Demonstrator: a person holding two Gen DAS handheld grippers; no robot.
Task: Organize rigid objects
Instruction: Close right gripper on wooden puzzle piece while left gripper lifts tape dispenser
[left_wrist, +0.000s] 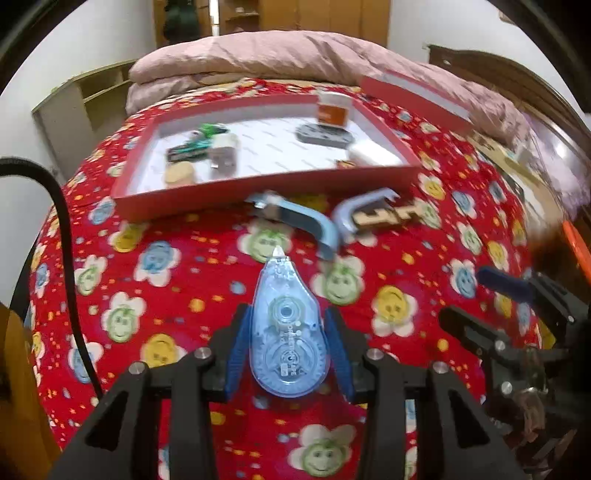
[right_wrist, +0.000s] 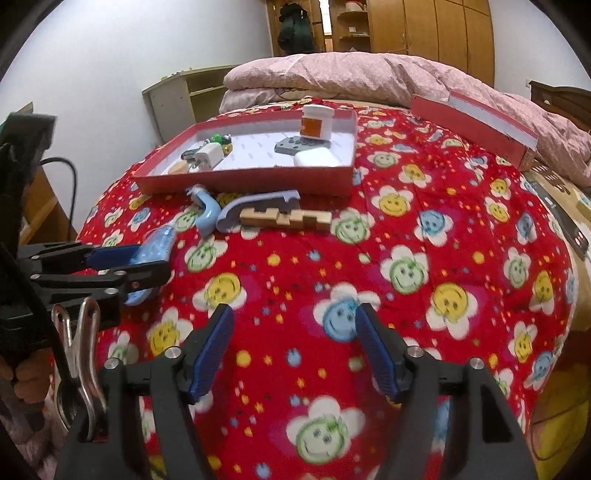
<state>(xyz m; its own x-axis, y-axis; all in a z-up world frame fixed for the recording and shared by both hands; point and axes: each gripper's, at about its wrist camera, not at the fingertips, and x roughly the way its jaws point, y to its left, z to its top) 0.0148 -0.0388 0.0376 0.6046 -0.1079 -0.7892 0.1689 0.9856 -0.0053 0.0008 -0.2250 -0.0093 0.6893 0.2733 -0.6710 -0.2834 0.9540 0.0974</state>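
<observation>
Two hand-held grippers – left hand-held gripper (left_wrist: 288, 347) clamps the blue correction tape (left_wrist: 286, 332); right hand-held gripper (right_wrist: 295, 350) gapes empty above the bed (right_wrist: 369, 258).

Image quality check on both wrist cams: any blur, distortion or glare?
Left wrist view: motion blur smears the red tray and its contents; the blue tape dispenser between the left hand-held gripper pads stays sharp. Right wrist view: sharper overall; fisheye bulges the bedspread. No strong glare in either.
</observation>
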